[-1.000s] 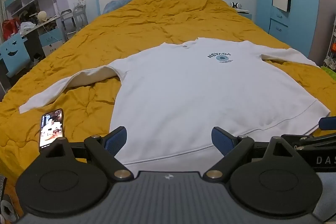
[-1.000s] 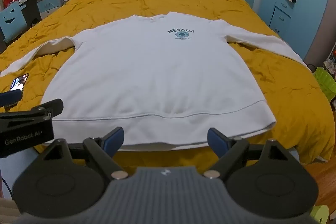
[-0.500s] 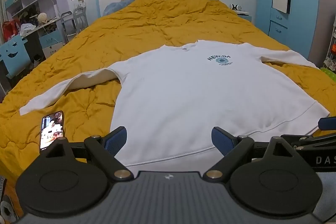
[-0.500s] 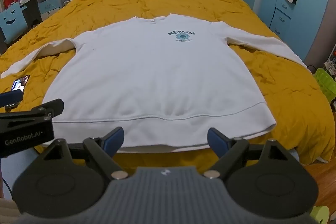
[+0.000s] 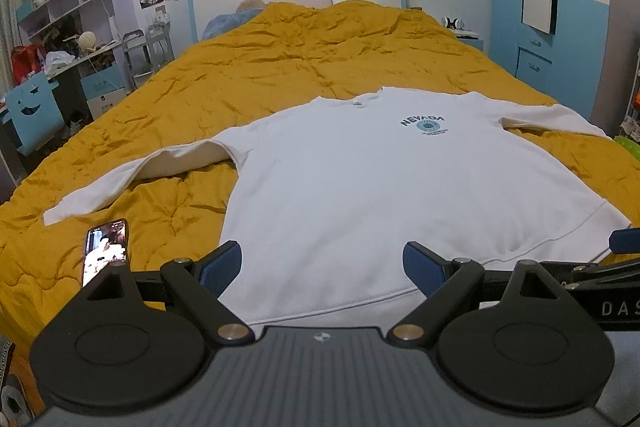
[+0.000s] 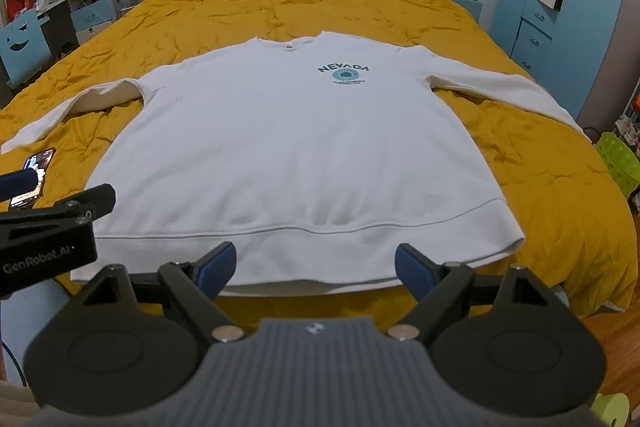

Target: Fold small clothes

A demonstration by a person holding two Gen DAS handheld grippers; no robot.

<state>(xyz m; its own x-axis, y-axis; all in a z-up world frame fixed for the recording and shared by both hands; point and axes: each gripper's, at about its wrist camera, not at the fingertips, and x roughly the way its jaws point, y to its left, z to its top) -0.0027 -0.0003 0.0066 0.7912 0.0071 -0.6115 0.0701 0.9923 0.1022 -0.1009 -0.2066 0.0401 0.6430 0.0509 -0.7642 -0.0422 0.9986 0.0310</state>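
A white long-sleeved sweatshirt (image 5: 360,187) with a blue NEVADA print lies flat, front up, on the yellow bedspread (image 5: 300,67); both sleeves are spread out to the sides. It also shows in the right wrist view (image 6: 296,155). My left gripper (image 5: 322,265) is open and empty, just short of the hem on its left part. My right gripper (image 6: 316,265) is open and empty, just short of the middle of the hem. Each gripper shows at the edge of the other's view.
A lit phone (image 5: 106,251) lies on the bedspread left of the hem, below the left sleeve (image 5: 120,183). Desk and shelves (image 5: 60,47) stand left of the bed, a blue wardrobe (image 5: 560,27) right. A green basket (image 6: 618,163) sits on the floor at right.
Both grippers have tilted up slightly, so the sweatshirt sits a little lower in both views. Both stay open and empty.
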